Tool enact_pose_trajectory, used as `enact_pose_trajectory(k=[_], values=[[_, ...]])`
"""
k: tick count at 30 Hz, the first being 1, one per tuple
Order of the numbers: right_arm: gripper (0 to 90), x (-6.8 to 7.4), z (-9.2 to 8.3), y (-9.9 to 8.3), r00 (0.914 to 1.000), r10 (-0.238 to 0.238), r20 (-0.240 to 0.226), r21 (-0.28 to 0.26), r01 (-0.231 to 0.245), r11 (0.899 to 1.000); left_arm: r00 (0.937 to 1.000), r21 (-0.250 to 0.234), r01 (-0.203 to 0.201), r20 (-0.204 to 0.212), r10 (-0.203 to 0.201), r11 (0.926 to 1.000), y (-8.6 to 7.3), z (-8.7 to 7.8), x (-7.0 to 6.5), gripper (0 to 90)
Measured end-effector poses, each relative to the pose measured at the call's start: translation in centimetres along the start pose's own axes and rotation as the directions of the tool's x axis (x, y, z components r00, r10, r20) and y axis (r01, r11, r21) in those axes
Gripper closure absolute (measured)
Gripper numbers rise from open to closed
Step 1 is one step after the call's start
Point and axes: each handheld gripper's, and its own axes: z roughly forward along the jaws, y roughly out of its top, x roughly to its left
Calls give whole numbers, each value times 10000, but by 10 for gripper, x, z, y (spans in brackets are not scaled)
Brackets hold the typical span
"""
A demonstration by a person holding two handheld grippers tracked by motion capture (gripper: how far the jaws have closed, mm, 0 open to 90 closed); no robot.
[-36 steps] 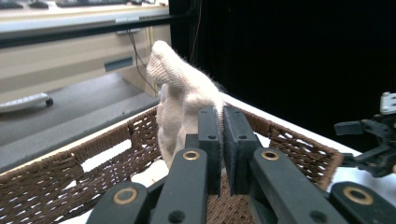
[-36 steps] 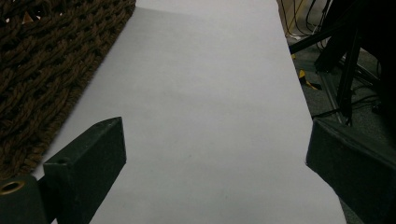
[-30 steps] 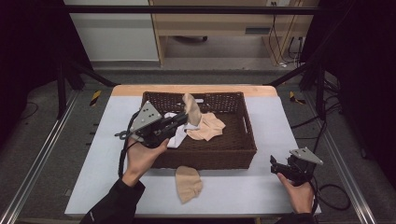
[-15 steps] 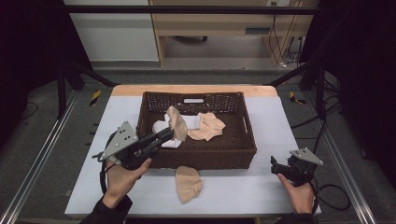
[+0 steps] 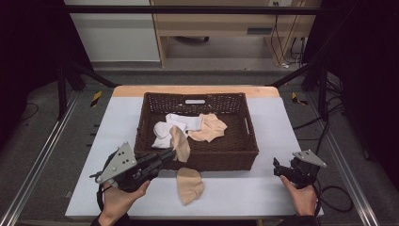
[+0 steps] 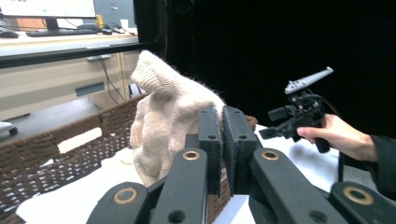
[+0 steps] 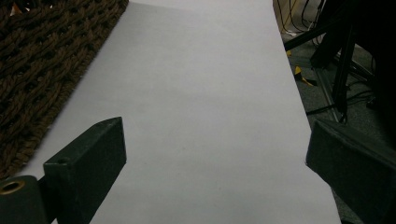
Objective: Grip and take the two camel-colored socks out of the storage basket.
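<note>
Two beige socks are already out of the wicker basket [image 5: 235, 155]: one lies flat on the white table [image 5: 263, 193] just before the front wall, the other hangs from the left gripper [image 5: 171, 153], jaws pinched on its edge so it clears the rim. Right gripper [image 5: 277, 165] rests aside, jaws spread on nothing, leaving open table beside the flat sock [image 5: 189, 184] for the held sock [image 6: 168, 121].
</note>
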Motion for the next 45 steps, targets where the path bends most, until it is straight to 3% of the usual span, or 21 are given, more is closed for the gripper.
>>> enact_pose_trajectory(k=[14,24,30,36,38,45], values=[[52,-1,-1,0,10000,17,-7,-37,-17,10000,9972,1016,-44,753,-32,9948,-29,14,-22,858],[53,-1,-2,-1,10000,-16,-11,-34,16,10000,9947,2109,70,992,-285,9775,-62,22,-28,858],[53,0,-1,-1,9999,-96,-50,45,96,9999,9921,2861,170,1146,-518,9580,-81,34,-27,857],[54,0,0,-1,9999,-138,-18,91,138,9999,9928,3746,410,894,-801,9263,-107,46,-18,856],[54,0,0,-1,9999,-121,-26,98,122,9999,9926,3883,538,799,-918,9199,-112,47,-15,854],[56,1,1,-1,9998,-196,-34,168,196,9997,9965,4461,518,362,-758,8935,-128,55,-12,807]])
